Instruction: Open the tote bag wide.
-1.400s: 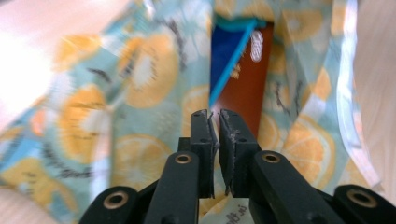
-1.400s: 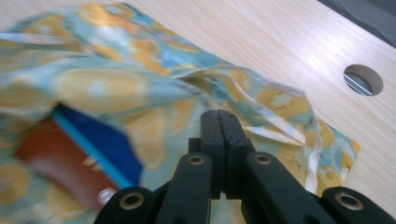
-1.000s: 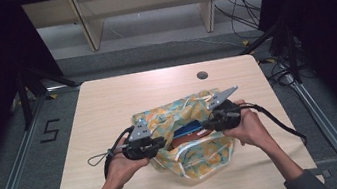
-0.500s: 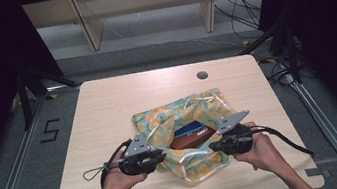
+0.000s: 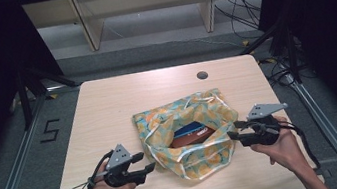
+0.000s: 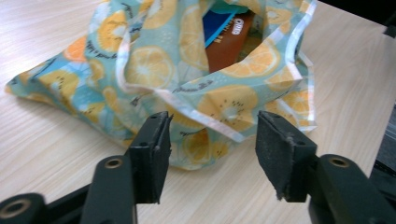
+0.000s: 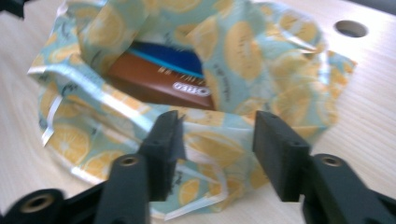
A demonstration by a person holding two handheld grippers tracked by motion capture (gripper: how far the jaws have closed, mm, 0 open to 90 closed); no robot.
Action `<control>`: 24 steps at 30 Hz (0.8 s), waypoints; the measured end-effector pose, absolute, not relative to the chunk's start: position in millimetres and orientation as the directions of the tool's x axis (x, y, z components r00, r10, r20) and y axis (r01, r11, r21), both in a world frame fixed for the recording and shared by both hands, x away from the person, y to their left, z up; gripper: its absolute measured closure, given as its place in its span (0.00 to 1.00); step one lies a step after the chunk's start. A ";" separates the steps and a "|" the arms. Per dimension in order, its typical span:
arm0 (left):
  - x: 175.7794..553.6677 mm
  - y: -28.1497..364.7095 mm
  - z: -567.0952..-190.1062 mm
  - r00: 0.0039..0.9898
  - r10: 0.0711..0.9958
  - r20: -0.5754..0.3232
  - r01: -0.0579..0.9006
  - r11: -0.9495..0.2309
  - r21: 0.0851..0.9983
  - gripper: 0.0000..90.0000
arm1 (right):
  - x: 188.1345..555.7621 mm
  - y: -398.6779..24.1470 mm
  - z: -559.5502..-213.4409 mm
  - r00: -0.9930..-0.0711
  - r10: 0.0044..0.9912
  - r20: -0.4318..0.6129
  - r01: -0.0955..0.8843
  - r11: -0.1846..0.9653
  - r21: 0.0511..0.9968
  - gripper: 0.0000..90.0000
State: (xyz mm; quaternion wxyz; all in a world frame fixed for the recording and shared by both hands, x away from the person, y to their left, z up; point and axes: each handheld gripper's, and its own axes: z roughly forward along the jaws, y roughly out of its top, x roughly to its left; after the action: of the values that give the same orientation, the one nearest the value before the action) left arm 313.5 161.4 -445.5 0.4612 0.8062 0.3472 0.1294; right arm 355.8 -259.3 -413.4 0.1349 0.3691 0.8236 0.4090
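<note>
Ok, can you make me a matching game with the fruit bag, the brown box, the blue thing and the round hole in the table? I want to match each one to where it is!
Things:
1. fruit-print bag
2. brown box
3. blue packet
4. round hole

Places:
A. inside the bag, lying on top of the brown one
B. in the tabletop, beyond the bag
C. on the table between the two grippers, mouth open
D. inside the bag, under the blue one

Pairs: 1-C, 2-D, 3-A, 4-B
</note>
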 end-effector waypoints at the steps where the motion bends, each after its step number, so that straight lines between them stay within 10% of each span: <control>1: 312.6 162.6 -446.9 0.718 0.685 -0.118 0.443 -0.320 0.838 0.47 | 355.8 -263.0 -414.2 -0.691 0.720 0.067 0.486 0.393 0.781 0.53; 24: 285.5 183.8 -475.1 0.645 0.750 -0.147 0.490 -0.258 0.833 0.25 | 328.5 -293.8 -451.0 -0.617 0.778 0.118 0.522 0.293 0.801 0.40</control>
State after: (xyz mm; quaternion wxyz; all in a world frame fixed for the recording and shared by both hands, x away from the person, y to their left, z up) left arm 285.5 183.8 -475.1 0.4618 0.7806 0.3970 0.1404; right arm 328.5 -293.8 -451.0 0.1488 0.4113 0.7902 0.4292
